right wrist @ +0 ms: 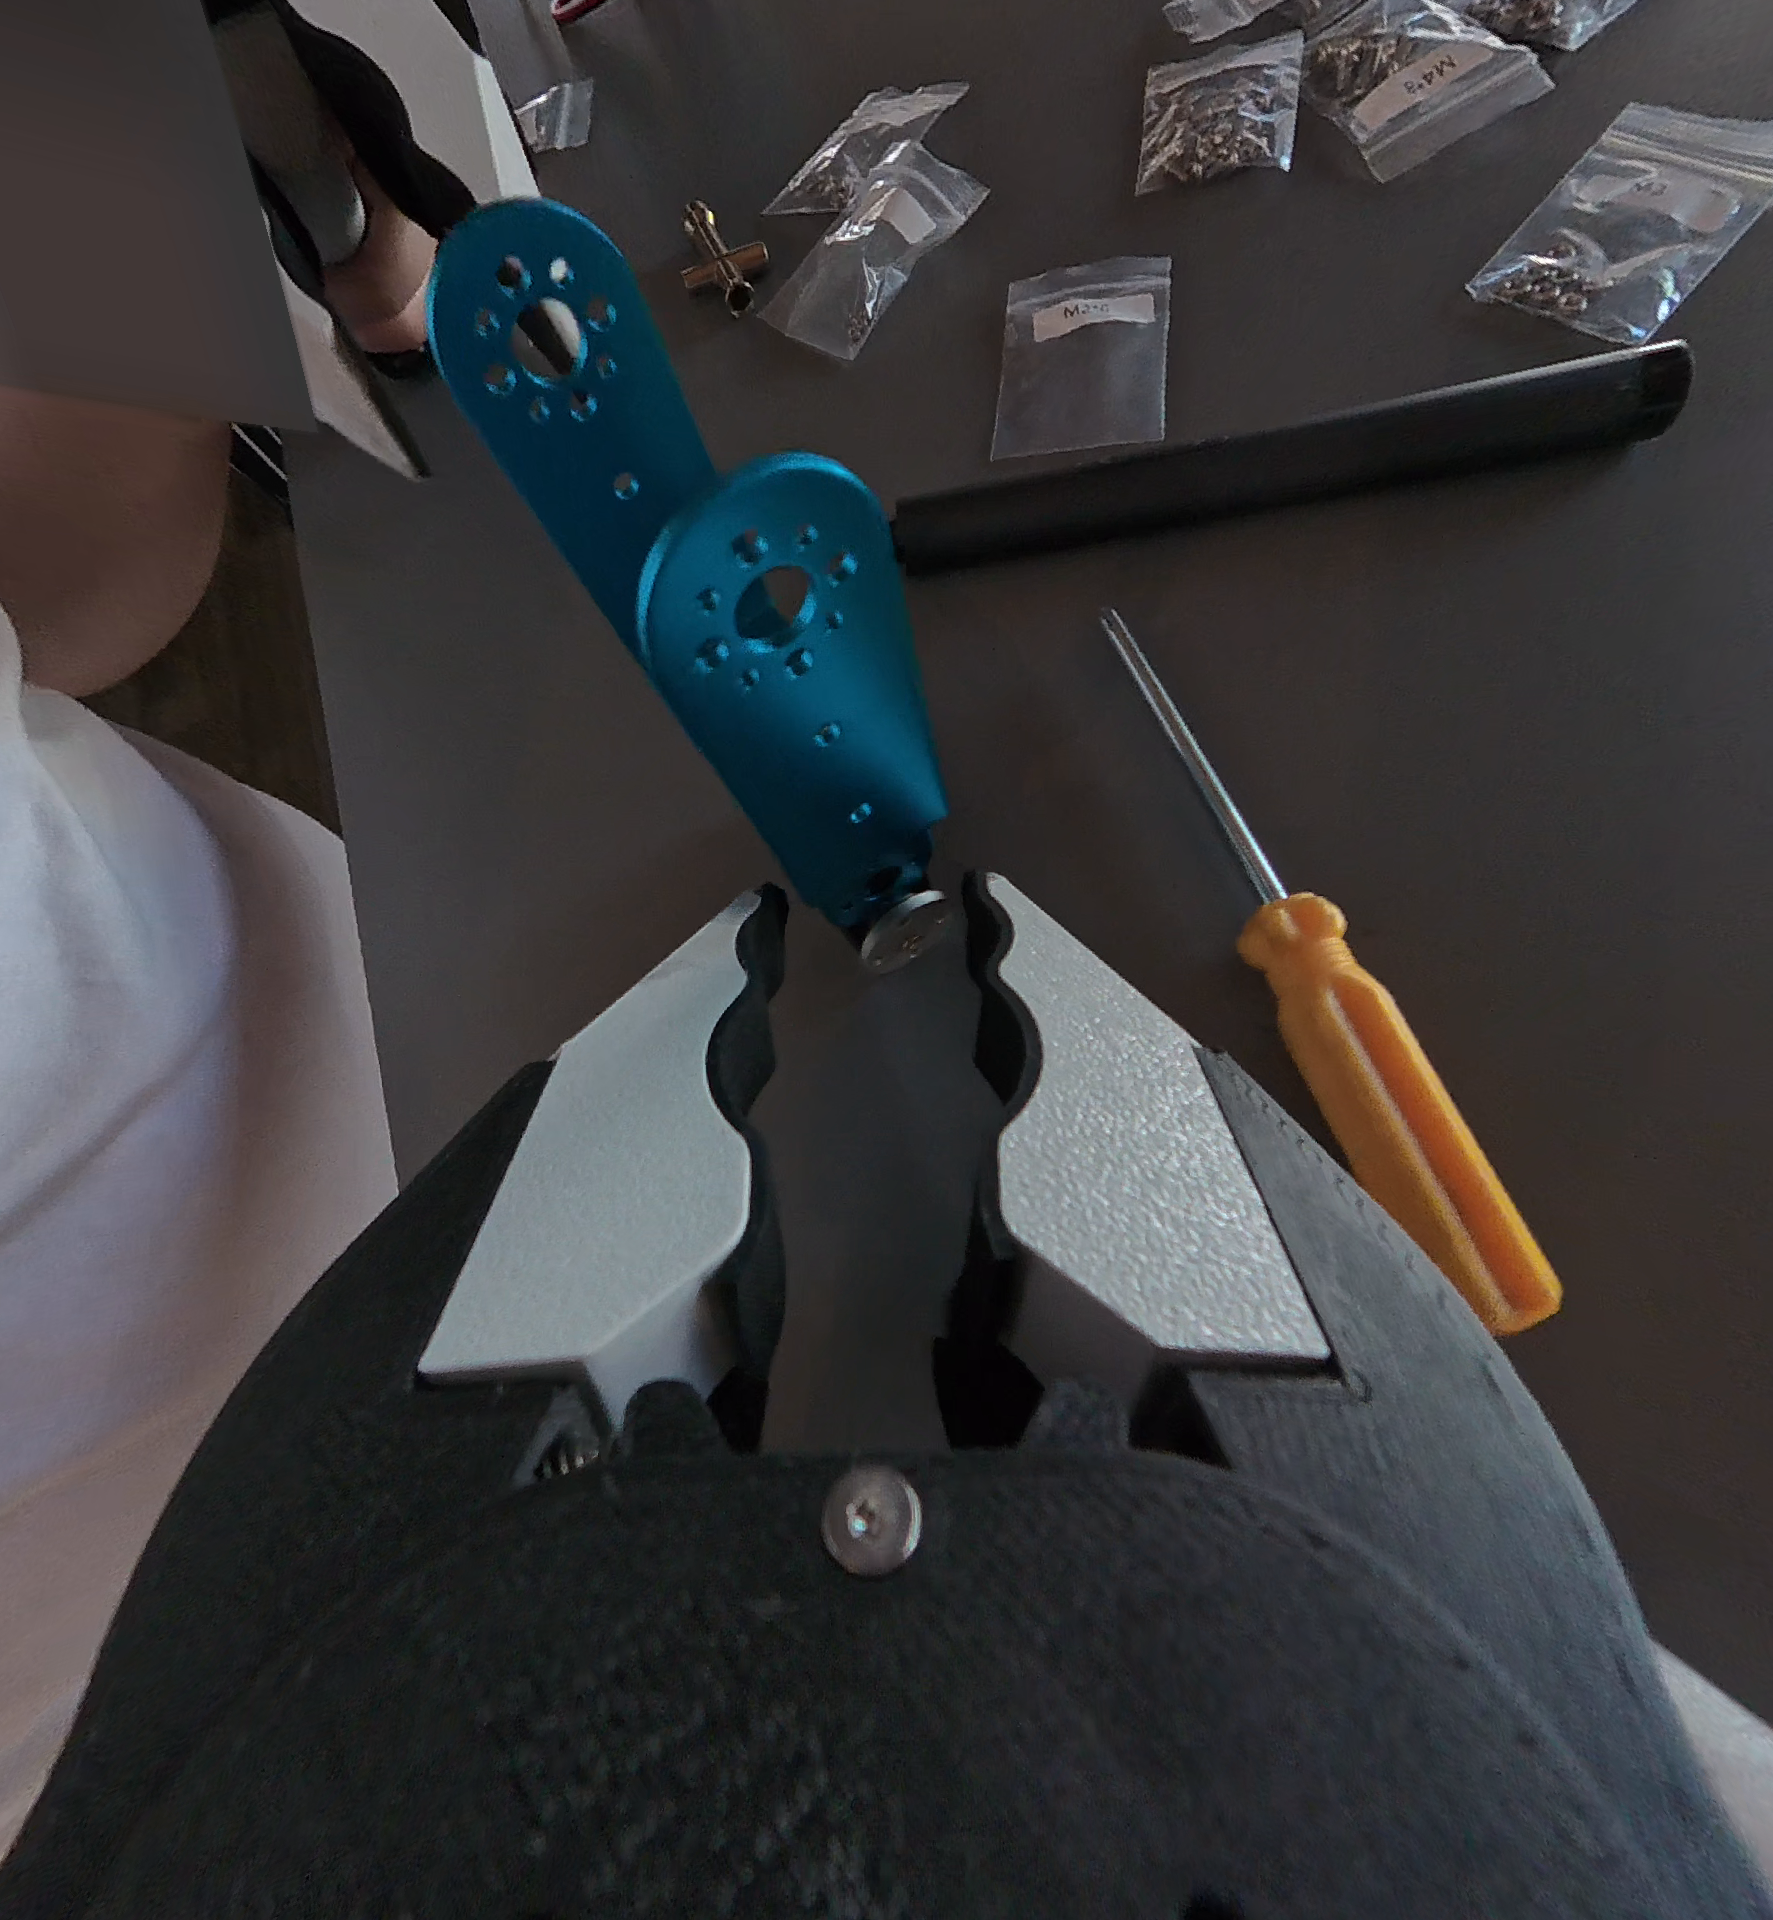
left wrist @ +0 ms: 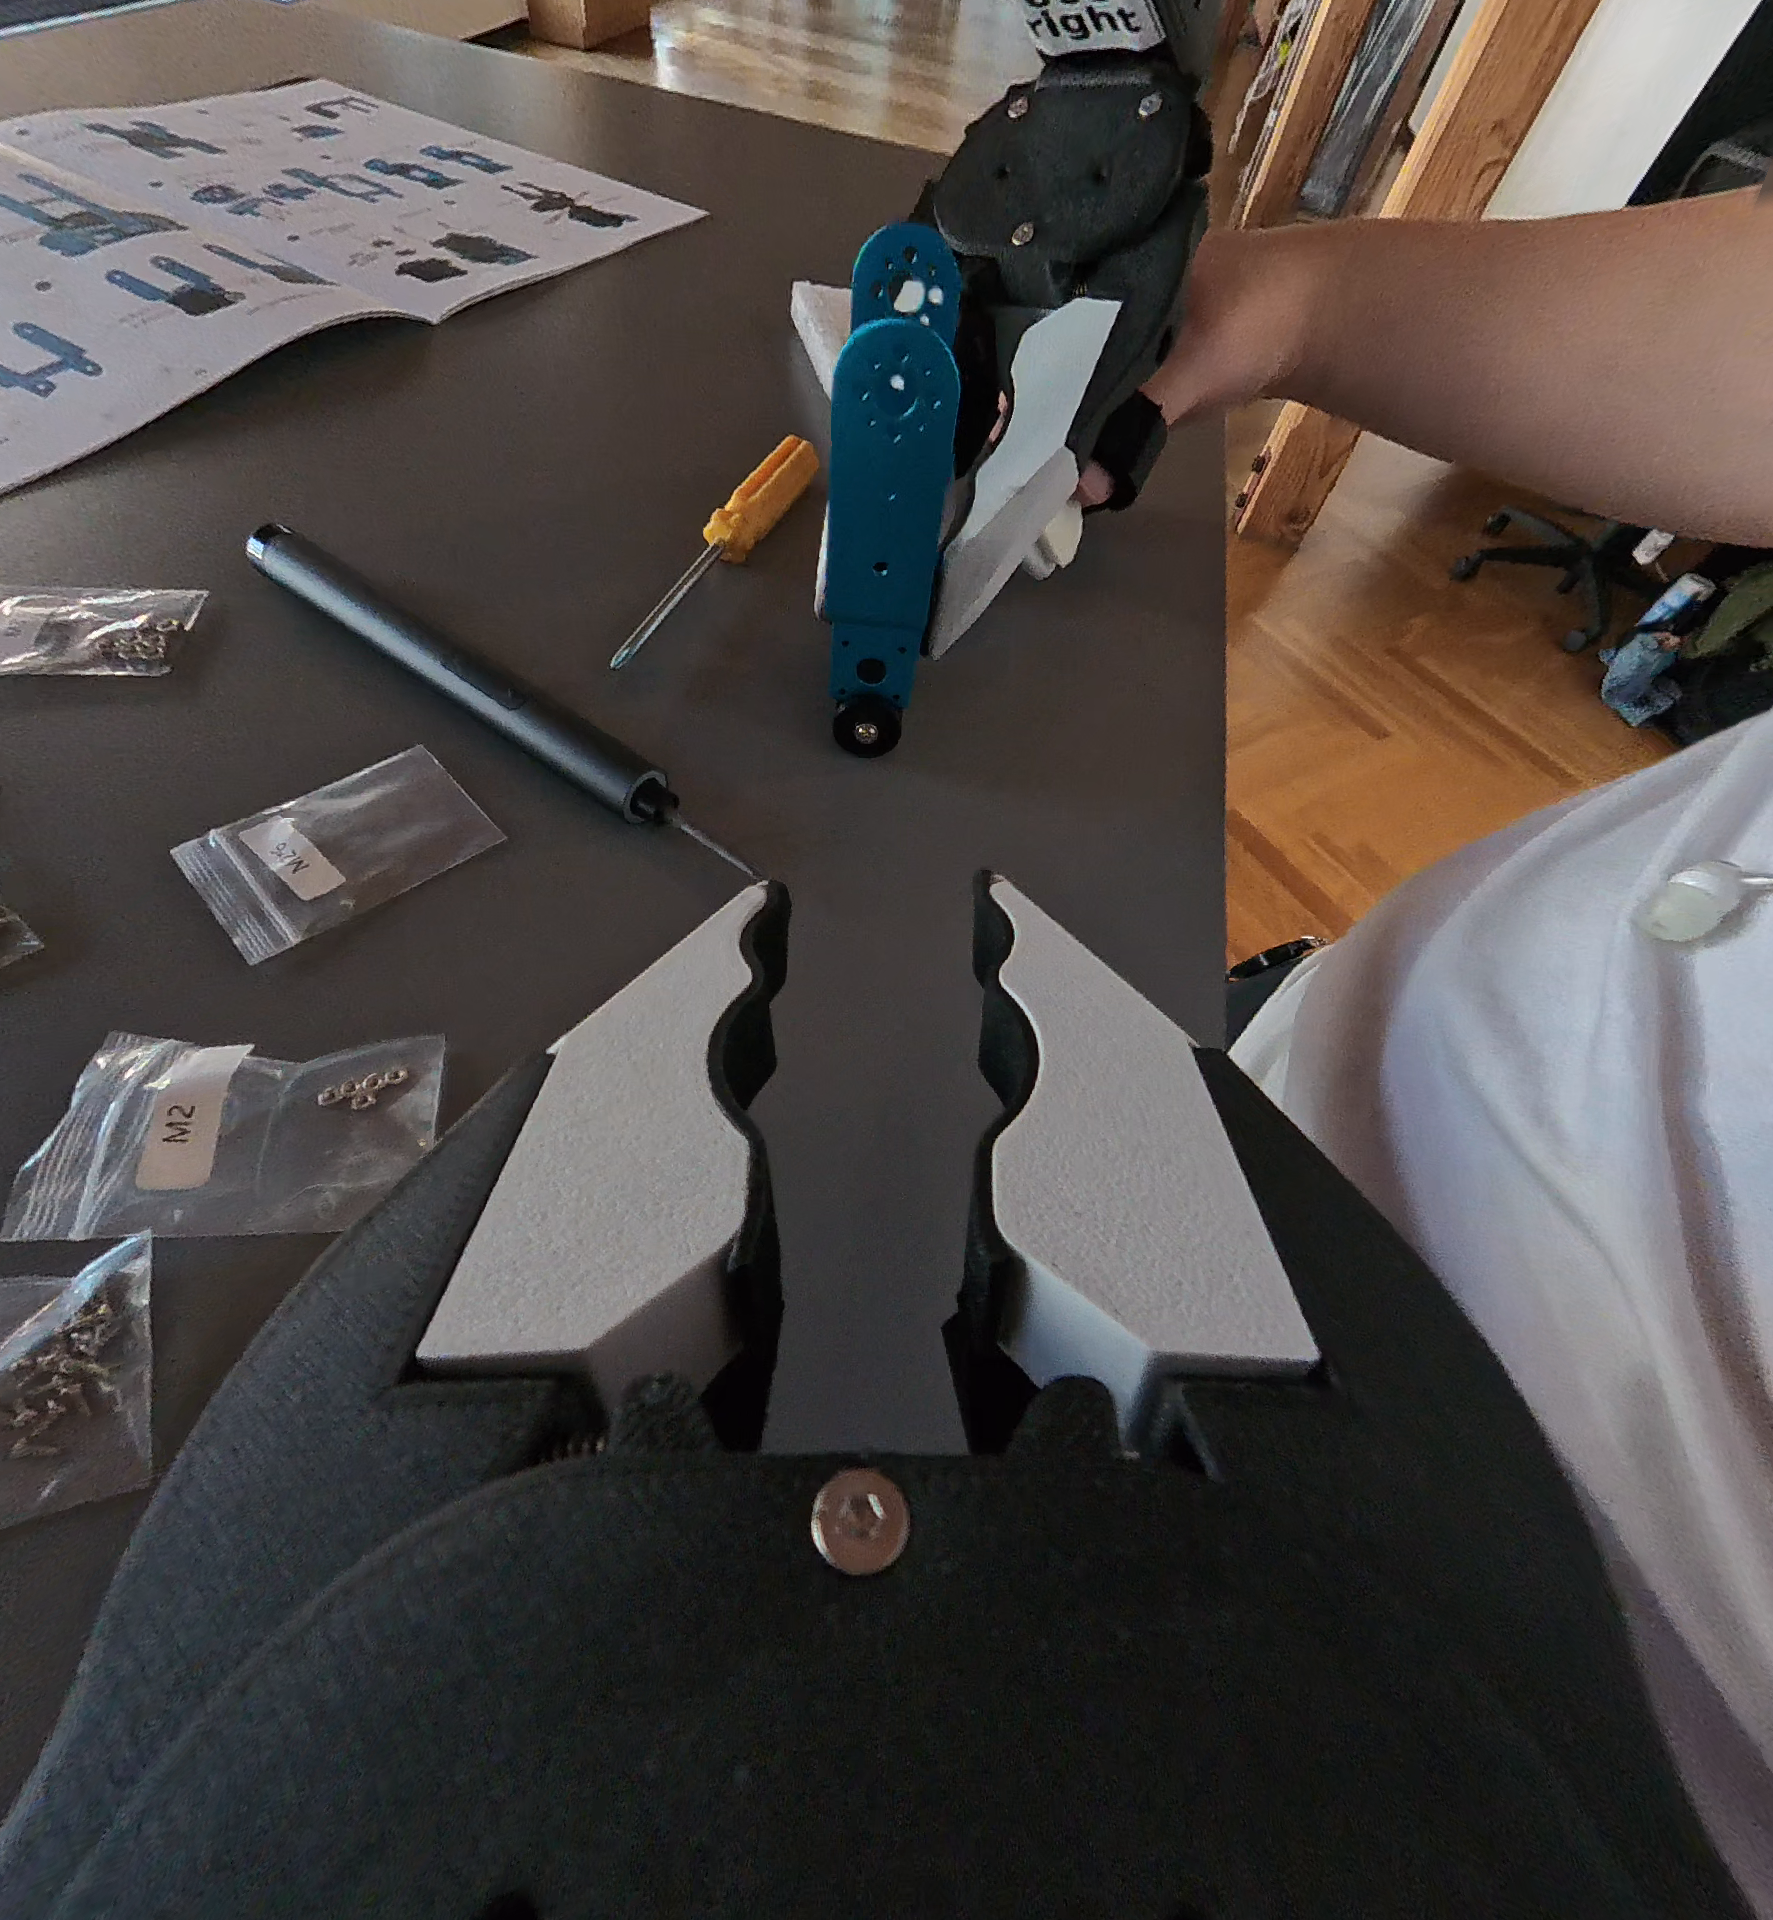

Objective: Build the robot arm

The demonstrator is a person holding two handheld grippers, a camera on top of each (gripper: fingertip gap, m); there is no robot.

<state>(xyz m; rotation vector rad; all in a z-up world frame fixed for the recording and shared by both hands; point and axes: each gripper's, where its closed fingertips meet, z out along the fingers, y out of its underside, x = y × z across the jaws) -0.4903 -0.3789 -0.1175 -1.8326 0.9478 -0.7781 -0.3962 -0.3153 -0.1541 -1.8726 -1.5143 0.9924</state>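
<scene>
A blue metal U-shaped bracket point(right wrist: 799, 665) with two round-ended, hole-drilled arms stands tilted on the dark table point(left wrist: 1069, 831). My right gripper point(right wrist: 877, 894) is shut on its base, where a small black disc point(right wrist: 903, 930) sits between the fingertips. In the left wrist view the bracket point(left wrist: 892, 499) stands between the right gripper's white fingers point(left wrist: 1007, 488), disc at the table. My left gripper point(left wrist: 880, 894) is open and empty above the table. Its left fingertip is close to the bit of a black pen-shaped screwdriver point(left wrist: 456, 675).
A yellow-handled screwdriver point(right wrist: 1401, 1122) lies right of the bracket. Several clear bags of screws point(left wrist: 227, 1132) lie at the left, and an open booklet point(left wrist: 238, 229) lies behind them. A small cross-shaped metal wrench point(right wrist: 724, 255) lies near the bags. The table edge point(left wrist: 1223, 727) runs close on the right, by the person's white shirt. My hands' fingertips stand some 12 cm from each other. The blue metal U-shaped bracket point(right wrist: 799, 665) lies around 8 cm away from my right fingertips.
</scene>
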